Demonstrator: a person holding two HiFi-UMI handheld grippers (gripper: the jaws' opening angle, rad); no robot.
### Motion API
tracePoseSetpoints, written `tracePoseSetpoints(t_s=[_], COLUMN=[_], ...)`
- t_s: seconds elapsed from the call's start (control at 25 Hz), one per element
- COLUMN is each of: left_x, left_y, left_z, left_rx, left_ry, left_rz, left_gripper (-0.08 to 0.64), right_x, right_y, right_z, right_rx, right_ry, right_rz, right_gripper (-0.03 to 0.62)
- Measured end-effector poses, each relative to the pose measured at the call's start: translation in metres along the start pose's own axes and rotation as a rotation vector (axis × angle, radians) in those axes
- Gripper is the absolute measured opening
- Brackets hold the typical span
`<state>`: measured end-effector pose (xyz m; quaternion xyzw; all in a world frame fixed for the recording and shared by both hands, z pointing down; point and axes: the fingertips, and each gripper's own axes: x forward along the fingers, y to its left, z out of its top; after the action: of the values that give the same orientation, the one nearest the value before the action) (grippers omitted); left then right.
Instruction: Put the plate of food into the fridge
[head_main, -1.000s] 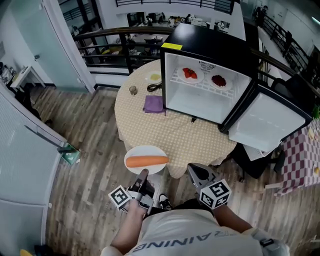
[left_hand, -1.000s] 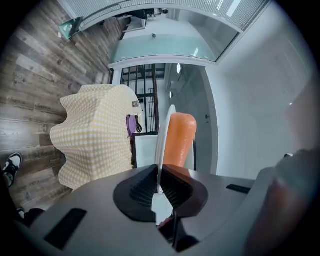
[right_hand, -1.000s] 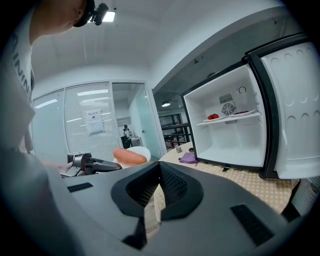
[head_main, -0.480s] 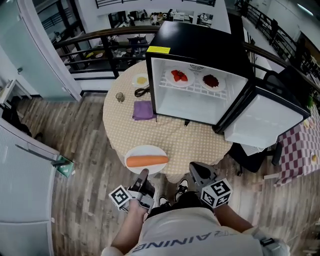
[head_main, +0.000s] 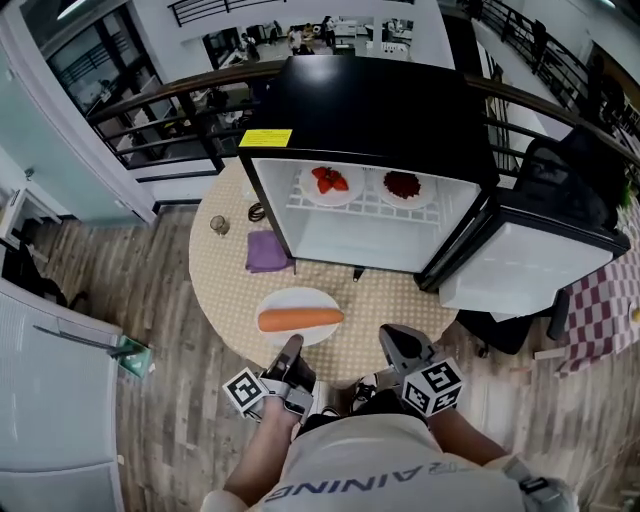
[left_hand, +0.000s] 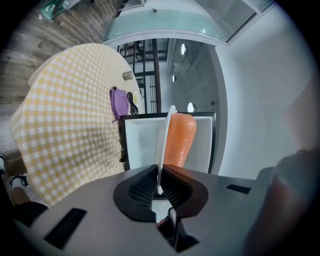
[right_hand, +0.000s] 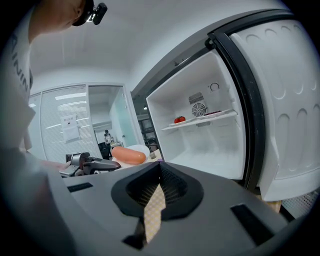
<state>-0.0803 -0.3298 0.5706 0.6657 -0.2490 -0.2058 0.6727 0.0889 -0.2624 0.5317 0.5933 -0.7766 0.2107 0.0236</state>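
One plate of food (head_main: 296, 304) is clamped at its rim by the left tool (head_main: 291, 347), over the worktop (head_main: 222, 290); right tool (head_main: 392, 340) is closed, empty. Carry step: level insertion into the open fridge (head_main: 380, 110) is needed.

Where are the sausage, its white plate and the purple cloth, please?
sausage (head_main: 300, 319): head view, middle of its length.
white plate (head_main: 293, 298): head view, bare part behind the sausage.
purple cloth (head_main: 266, 251): head view, centre of the fabric.
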Motion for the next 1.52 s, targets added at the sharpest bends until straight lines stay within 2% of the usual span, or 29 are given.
tracePoseSetpoints(t_s=[0.2,0.36,0.76,1.08,1.28,1.52], left_x=[0.045,0.076,0.148,0.208,0.238,0.265], left_y=[0.011,0.023,0.053,0.077,0.09,0.103], left_z=[0.0,0.0,0.003,0.008,0.01,0.02], left_rx=[0.003,0.008,0.044,0.081,0.017,0.042], left_ry=[0.002,0.027,0.135,0.142,0.14,0.122], left_rz=[0.034,0.057,0.117,0.165,0.199,0.241], left_gripper=[0.025,0.025,0.025,0.025,0.025,0.028], right_x=[0.011,0.015,0.009,0.003,-0.003,-0.007], right_y=[-0.033,-0.037,-0.033,-0.035,-0.039,-0.044], right_z=[-0.003,-0.004,-0.005,-0.008,-0.009,-0.01], right_rx=[0.004,-0.001,-0.015,0.003,0.013,0.014], right_ry=[0.031,0.049,0.053,0.062,0.07,0.078], right_rz=[0.008,0.016,-0.073,-0.114,-0.135,-0.143], right_gripper=[0.02,0.02,0.02,0.02,0.02,0.02])
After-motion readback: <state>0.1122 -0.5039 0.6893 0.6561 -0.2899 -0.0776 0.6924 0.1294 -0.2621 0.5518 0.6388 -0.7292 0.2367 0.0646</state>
